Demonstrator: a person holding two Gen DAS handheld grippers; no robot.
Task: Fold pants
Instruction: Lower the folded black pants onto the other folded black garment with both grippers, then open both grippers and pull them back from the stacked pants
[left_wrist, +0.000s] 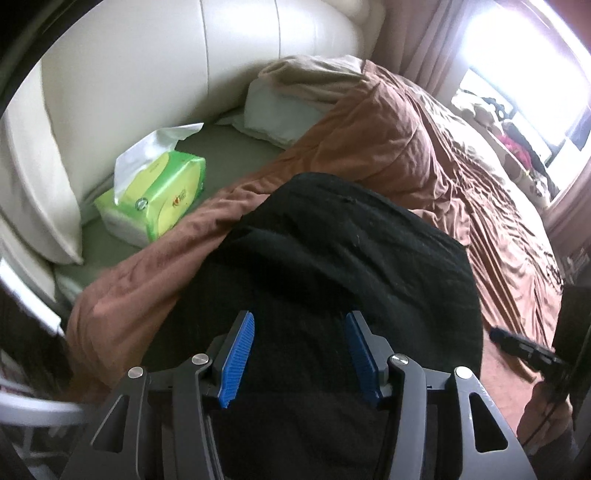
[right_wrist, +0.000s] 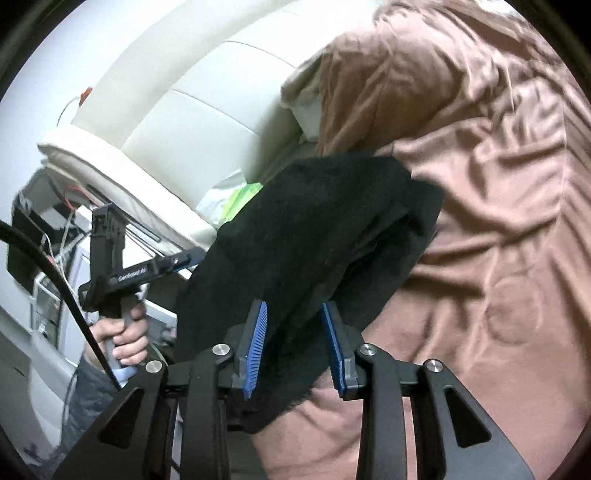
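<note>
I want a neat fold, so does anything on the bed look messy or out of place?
The black pants lie bunched, layers uneven at one corner, on a rumpled brown duvet. A green tissue pack sits open by the headboard.

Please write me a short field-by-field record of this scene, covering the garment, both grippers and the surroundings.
garment: black fabric pants, bunched on the brown bed cover
left gripper: jaws apart above the pants, pads not pressing
right gripper: pants fabric between its blue pads; contact unclear
nearby: green tissue pack beside the cream padded headboard
</note>
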